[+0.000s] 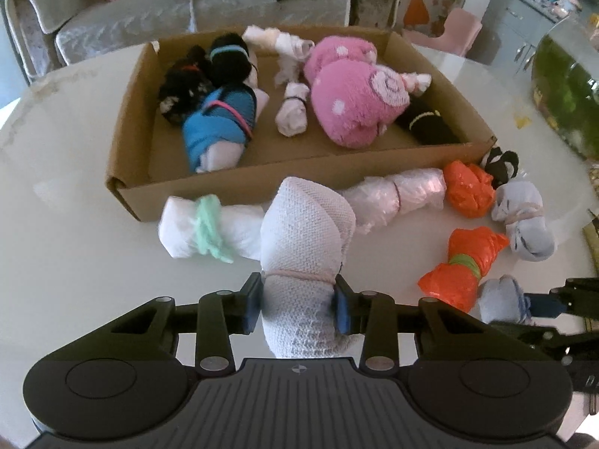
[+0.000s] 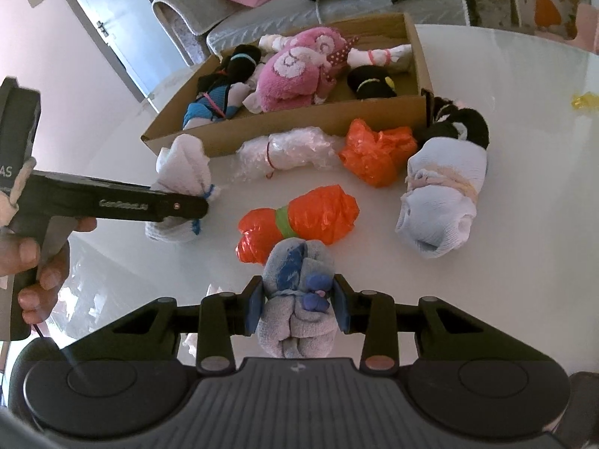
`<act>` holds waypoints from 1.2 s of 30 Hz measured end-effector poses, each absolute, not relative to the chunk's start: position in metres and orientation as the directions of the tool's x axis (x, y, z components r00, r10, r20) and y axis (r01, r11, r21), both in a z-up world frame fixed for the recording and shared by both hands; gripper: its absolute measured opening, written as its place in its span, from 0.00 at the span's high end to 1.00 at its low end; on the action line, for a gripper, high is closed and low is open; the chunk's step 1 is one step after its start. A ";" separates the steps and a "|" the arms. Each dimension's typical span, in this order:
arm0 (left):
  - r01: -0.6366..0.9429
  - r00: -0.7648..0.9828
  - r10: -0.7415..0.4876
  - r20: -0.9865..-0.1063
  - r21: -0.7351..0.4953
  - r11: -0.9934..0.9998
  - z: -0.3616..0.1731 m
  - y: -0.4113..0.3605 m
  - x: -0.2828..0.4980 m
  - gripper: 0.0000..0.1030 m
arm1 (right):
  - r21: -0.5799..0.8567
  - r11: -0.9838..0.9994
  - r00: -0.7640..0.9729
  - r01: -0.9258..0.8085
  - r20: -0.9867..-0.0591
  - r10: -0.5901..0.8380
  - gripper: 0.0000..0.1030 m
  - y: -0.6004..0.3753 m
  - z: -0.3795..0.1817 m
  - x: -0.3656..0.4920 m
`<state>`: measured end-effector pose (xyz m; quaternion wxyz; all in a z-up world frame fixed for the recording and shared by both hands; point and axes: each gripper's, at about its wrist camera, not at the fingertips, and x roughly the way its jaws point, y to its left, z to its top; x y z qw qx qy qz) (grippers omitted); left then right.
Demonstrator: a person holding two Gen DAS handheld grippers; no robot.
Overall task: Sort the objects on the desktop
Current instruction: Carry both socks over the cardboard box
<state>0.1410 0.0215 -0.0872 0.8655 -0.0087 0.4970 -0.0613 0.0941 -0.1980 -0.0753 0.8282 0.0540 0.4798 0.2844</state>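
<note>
My left gripper (image 1: 298, 299) is shut on a white knitted sock bundle (image 1: 307, 224) with a pink tie; the blue pads press both its sides just in front of the cardboard box (image 1: 224, 183). My right gripper (image 2: 298, 299) is shut on a grey-blue sock bundle (image 2: 295, 262), low over the white table. That bundle lies against an orange bag bundle with a green tie (image 2: 299, 217). The box (image 2: 299, 119) holds pink plush bundles (image 1: 352, 97), a blue bundle (image 1: 221, 123), and black and white ones.
Along the box front lie a white bundle with a mint tie (image 1: 206, 228), a bubble-wrap bundle (image 1: 397, 194), an orange bundle (image 1: 468, 187), a light blue sock (image 1: 524, 217) and a black-and-white one (image 1: 501, 161). A fish tank (image 1: 565, 86) stands at the right. A sofa (image 1: 149, 18) sits behind.
</note>
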 end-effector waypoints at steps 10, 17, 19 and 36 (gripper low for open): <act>0.136 0.570 -0.107 -0.815 -0.035 0.990 -0.044 0.057 0.134 0.56 | 0.327 0.841 0.431 -0.432 -0.744 0.511 0.66 -0.217 -0.035 0.105; 0.139 0.632 -0.095 -0.769 -0.008 0.990 0.001 0.081 0.143 0.56 | 0.281 0.853 0.484 -0.439 -0.726 0.488 0.66 -0.227 -0.001 0.133; 0.149 0.653 -0.097 -0.751 0.002 0.989 0.015 0.085 0.145 0.56 | 0.280 0.850 0.494 -0.446 -0.715 0.494 0.66 -0.227 0.009 0.141; 0.267 0.743 -0.193 -0.641 0.020 0.963 0.083 0.058 0.173 0.55 | 0.394 0.761 0.471 -0.516 -0.611 0.636 0.66 -0.192 0.052 0.219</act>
